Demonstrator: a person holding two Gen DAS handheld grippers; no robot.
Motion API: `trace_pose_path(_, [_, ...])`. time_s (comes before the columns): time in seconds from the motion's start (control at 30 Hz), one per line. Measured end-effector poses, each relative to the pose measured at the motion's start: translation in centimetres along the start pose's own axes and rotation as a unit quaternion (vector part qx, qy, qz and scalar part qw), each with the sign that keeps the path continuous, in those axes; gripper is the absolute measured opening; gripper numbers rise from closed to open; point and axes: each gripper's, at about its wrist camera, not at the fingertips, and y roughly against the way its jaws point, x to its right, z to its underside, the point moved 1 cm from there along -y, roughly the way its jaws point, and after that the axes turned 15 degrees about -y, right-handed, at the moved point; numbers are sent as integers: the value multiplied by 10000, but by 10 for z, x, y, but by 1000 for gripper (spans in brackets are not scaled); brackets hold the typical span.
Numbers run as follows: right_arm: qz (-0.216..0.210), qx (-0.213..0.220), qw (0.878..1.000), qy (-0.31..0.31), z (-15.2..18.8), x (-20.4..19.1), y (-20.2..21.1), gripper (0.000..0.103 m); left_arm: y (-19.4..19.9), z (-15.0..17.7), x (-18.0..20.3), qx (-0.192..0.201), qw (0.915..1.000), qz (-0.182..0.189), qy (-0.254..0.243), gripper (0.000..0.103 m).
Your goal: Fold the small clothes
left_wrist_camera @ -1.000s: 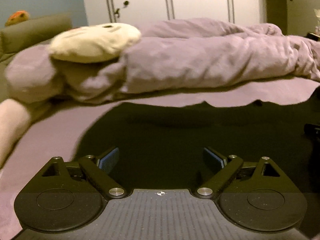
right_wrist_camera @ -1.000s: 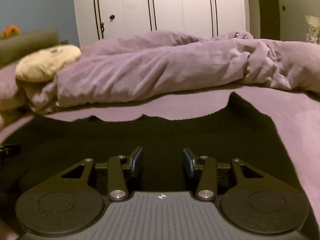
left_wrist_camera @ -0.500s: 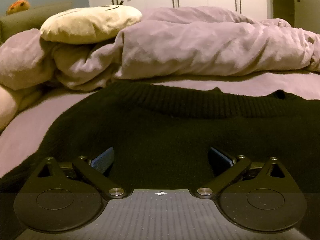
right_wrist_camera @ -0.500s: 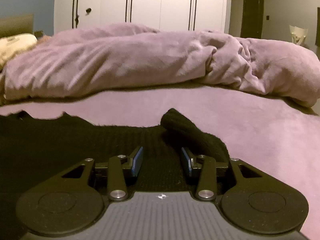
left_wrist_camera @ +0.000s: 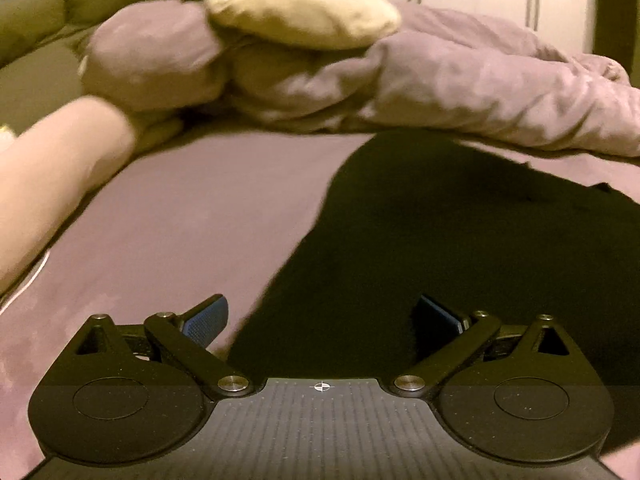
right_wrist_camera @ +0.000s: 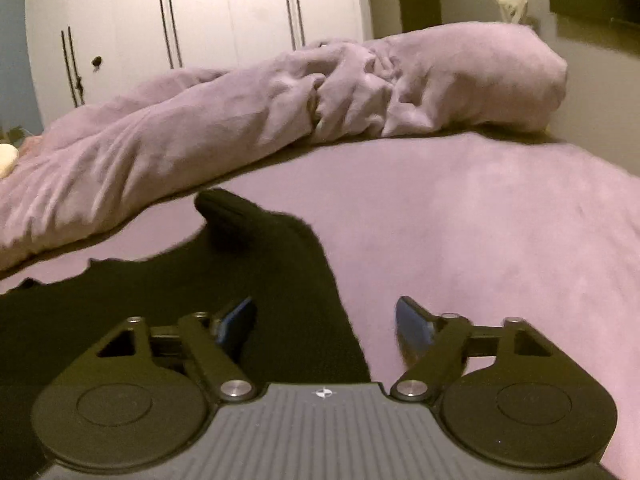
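Note:
A black knit sweater (left_wrist_camera: 460,232) lies flat on the purple bed sheet (left_wrist_camera: 180,220). In the left wrist view my left gripper (left_wrist_camera: 320,320) is open, low over the sweater's left edge, with the left finger over bare sheet. In the right wrist view the sweater (right_wrist_camera: 180,292) fills the lower left, and a rolled sleeve or cuff (right_wrist_camera: 228,212) sticks up at its far edge. My right gripper (right_wrist_camera: 324,320) is open, straddling the sweater's right edge, its right finger over the sheet (right_wrist_camera: 480,220). Neither gripper holds anything.
A bunched purple duvet (left_wrist_camera: 460,80) runs across the far side of the bed, also in the right wrist view (right_wrist_camera: 280,104). A cream cushion (left_wrist_camera: 300,12) lies on it, with a pink pillow (left_wrist_camera: 52,168) at the left. White wardrobe doors (right_wrist_camera: 200,12) stand behind.
Both grippers have swung outward: the left to the sweater's left edge, the right to its right edge. The right gripper's jaws have opened wider.

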Motion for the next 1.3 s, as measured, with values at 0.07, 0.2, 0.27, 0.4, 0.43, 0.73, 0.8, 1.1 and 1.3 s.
trace_pose_path(0.07, [205, 420, 9984, 316, 4, -15, 23, 70, 2, 2, -12, -11, 9998, 7, 223, 103])
trace_pose_path(0.2, [-686, 513, 9946, 583, 20, -44, 60, 70, -6, -6, -29, -26, 9973, 40, 736, 103])
trace_pose_path(0.27, [-1074, 316, 9909, 746, 30, -58, 64, 56, -17, -10, -34, -155, 9953, 269, 919, 103])
trace_pose_path(0.4, [-1041, -115, 9904, 900, 46, -73, 42, 38, -43, -12, -36, -517, 9880, 931, 1123, 92])
trace_pose_path(0.43, [-821, -216, 9927, 857, 47, -74, 31, 38, -46, -11, -36, -524, 9870, 949, 1186, 91])
trace_pose_path(0.73, [-389, 83, 9925, 1160, 64, -74, 22, 45, -8, -2, -38, -98, 9961, 64, 874, 84])
trace_pose_path(0.8, [-408, 71, 9945, 964, 58, -76, 33, 45, 6, 6, -40, -72, 9950, 276, 956, 88])
trace_pose_path(1.1, [-1452, -6, 9838, 1053, 77, -135, 69, 45, -2, 42, -45, -476, 9552, 1849, 2261, 88])
trace_pose_path(1.3, [-1509, -346, 9865, 525, 90, -151, 51, 45, -25, 33, -40, -184, 9420, 1957, 2722, 90])
